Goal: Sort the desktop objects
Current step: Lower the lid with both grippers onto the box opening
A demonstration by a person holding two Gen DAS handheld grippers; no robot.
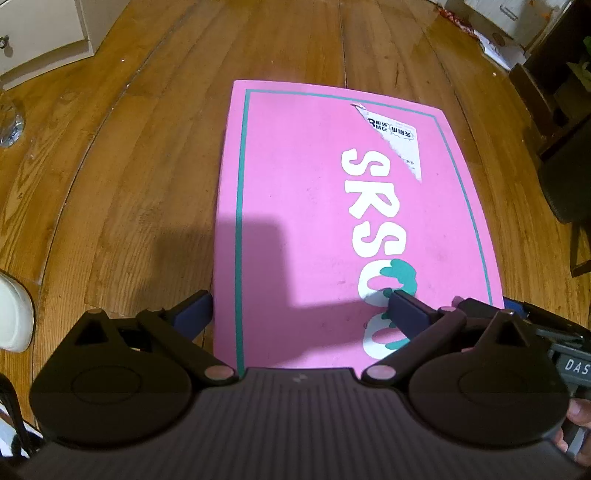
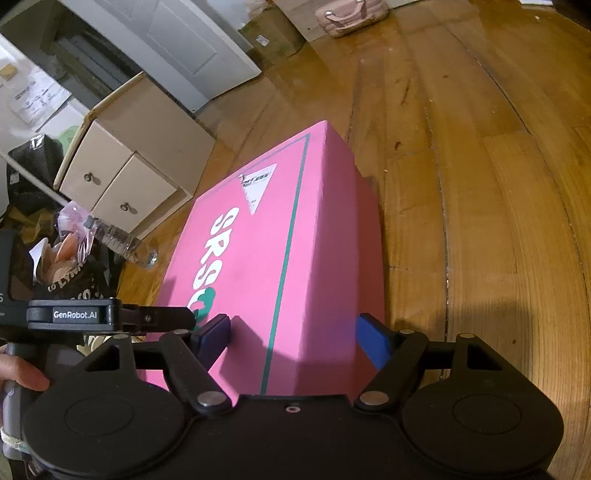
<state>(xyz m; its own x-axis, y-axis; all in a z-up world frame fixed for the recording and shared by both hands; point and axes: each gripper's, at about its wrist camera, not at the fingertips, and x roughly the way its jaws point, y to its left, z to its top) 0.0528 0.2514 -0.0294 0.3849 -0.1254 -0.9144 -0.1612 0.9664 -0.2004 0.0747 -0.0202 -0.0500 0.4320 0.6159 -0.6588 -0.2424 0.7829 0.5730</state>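
Observation:
A pink box [image 1: 303, 206] with a teal border line, white "SRS" lettering and a torn white label lies on the wooden floor. It also shows in the right wrist view [image 2: 273, 236]. My left gripper [image 1: 301, 314] is open, one finger off the box's left edge, the other over its lid. My right gripper [image 2: 293, 334] is open, its left finger over the lid, its right finger [image 2: 373, 339] beside the box's right side wall. The left gripper [image 2: 110, 315] shows at the left of the right wrist view.
A white two-drawer cabinet [image 2: 122, 184] stands left of the box. A plastic bottle [image 2: 118, 240] and a black bag of clutter [image 2: 70, 273] lie near it. Cardboard boxes [image 1: 502, 33] and dark furniture [image 1: 565, 147] stand at the right. A pink bag [image 2: 351, 14] lies far off.

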